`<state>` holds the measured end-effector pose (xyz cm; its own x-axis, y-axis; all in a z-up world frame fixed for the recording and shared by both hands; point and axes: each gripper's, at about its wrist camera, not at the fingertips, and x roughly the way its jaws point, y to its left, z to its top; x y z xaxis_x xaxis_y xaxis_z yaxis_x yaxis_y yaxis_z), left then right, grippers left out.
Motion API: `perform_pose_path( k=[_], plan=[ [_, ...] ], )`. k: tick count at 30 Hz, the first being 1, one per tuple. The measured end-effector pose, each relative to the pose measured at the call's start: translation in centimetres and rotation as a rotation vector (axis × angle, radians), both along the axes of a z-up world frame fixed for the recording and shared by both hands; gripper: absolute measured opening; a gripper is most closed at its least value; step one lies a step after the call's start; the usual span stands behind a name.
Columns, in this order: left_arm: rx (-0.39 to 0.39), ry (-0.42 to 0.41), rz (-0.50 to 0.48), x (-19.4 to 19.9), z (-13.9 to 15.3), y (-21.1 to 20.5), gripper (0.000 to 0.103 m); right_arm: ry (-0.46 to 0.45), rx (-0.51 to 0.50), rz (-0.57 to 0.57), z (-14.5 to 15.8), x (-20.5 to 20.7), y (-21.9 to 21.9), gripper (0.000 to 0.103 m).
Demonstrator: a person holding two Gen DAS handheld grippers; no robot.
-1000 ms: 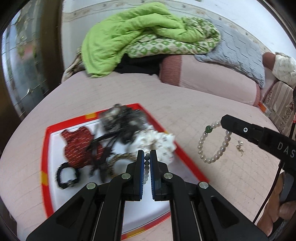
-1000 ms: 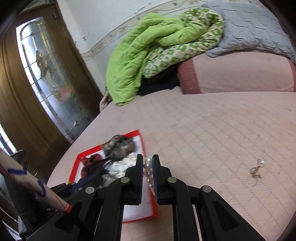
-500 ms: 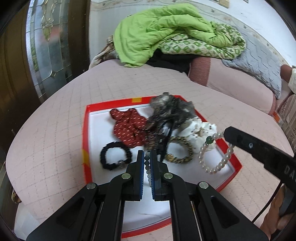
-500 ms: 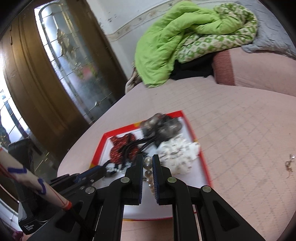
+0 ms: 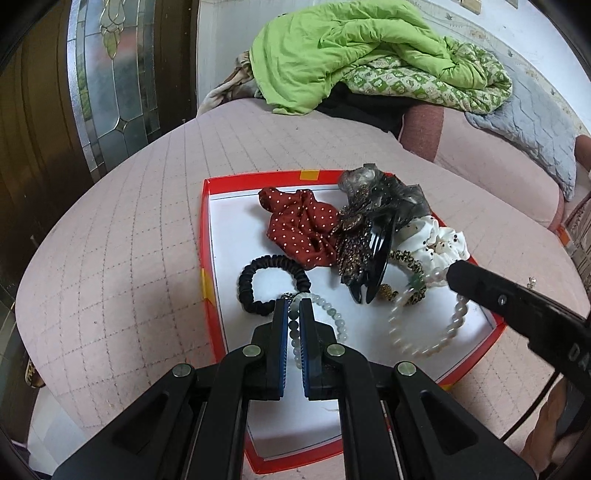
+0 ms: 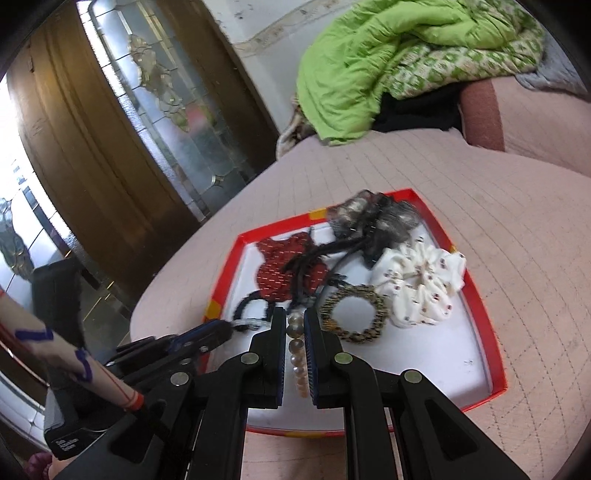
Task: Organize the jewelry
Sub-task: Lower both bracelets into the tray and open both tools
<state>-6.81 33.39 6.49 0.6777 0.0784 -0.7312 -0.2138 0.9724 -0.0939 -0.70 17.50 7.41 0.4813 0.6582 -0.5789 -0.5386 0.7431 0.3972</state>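
Holding scrunchies [image 5: 303, 232]: red-rimmed tray [image 5: 205, 236]

Pink quilted bed [image 5: 122, 236], green quilt [image 5: 343, 48] heaped at its far end, grey pillow [image 5: 532, 125] beside — wooden door [image 6: 122, 122] with leaded glass left of the bed, white wall [image 5: 532, 26] behind.

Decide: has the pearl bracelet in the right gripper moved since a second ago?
Yes. The pearl bracelet, clamped in the right gripper, was over the bedspread beside the red tray; now it hangs over it.
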Motion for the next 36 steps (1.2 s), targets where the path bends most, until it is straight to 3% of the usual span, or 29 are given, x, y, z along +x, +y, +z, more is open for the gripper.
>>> perform_pose_path(
  k=[18,36],
  plan=[
    [0.043,0.073,-0.025,0.6,-1.8,-0.7,0.006,0.049,-0.079,-0.107,-2.0,2.6,-2.2,0.011],
    [0.063,0.087,-0.031,1.1,-2.2,-1.4,0.006,0.094,-0.178,-0.164,-3.6,3.3,-3.3,0.011]
  ],
)
